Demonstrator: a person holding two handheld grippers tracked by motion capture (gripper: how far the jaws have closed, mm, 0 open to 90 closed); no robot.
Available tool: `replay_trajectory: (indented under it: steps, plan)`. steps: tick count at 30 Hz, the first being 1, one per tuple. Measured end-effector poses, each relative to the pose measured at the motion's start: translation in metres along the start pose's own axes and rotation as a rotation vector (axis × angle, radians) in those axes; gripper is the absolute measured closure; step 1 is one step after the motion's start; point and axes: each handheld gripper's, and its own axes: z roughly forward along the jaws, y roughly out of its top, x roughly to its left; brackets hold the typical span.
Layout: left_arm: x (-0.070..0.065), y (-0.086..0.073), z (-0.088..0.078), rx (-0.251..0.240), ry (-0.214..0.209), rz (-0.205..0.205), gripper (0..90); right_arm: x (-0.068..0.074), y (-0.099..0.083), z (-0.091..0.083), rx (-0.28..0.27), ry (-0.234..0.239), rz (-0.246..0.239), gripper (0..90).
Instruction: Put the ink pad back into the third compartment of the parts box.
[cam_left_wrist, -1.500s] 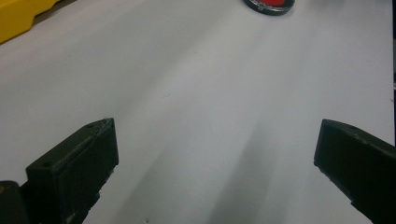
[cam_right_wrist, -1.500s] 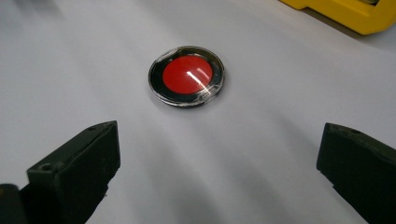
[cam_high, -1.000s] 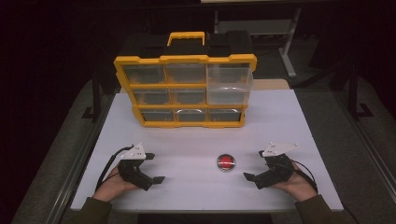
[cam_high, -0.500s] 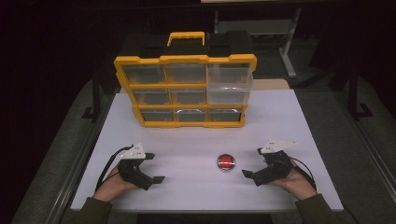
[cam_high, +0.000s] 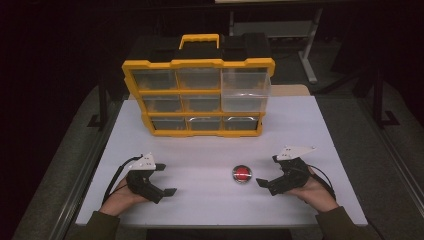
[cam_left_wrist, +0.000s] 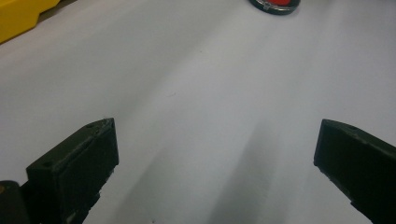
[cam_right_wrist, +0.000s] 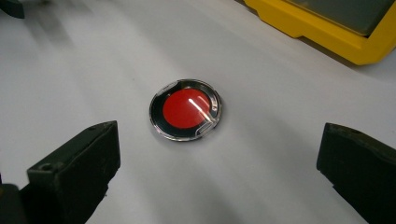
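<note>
Red round clear-lidded disc (cam_right_wrist: 186, 109) flat on white surface (cam_high: 210, 150), just ahead of right claw (cam_right_wrist: 219, 154), jaws spread; left claw (cam_left_wrist: 215, 158) likewise released.

Red disc (cam_right_wrist: 186, 109) before wide-apart jaws

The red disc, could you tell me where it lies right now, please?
In the high view the red disc lies on the table, right of centre, just ahead of the open right tongs, well before the yellow organizer.

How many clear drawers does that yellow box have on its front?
8. The yellow box has three rows: three drawers along the top, with the right one tall enough to span two rows, two in the middle row, and three along the bottom. Any on its back would be hidden.
</note>
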Motion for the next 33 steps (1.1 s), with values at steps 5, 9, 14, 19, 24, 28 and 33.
replay_trajectory:
  steps: [5,9,14,19,24,28,33]
  plan:
    - [0.001,0.0,0.0,-0.001,-0.001,-0.001,0.0,-0.001,0.003,0.001,-0.005,0.011,0.002,0.0]
    - [0.0,0.0,0.0,0.004,0.002,-0.001,0.0,-0.001,0.006,0.003,-0.007,0.011,0.0,0.0]
    - [-0.001,0.0,0.001,0.009,0.002,-0.001,0.0,-0.001,0.009,0.006,-0.006,0.018,-0.007,0.0]
    - [0.0,0.0,-0.001,0.001,0.0,-0.006,0.0,-0.001,0.013,0.009,-0.008,0.022,-0.006,0.0]
    - [-0.001,0.0,0.001,0.002,-0.005,-0.008,0.0,-0.001,0.017,0.012,0.0,0.026,-0.008,0.0]
    - [0.001,0.0,0.0,0.002,-0.008,-0.011,0.0,-0.002,0.02,0.014,0.005,0.032,-0.003,0.0]
    - [-0.001,0.0,0.002,0.013,-0.007,-0.002,0.0,-0.003,0.026,0.018,-0.003,0.039,-0.007,0.0]
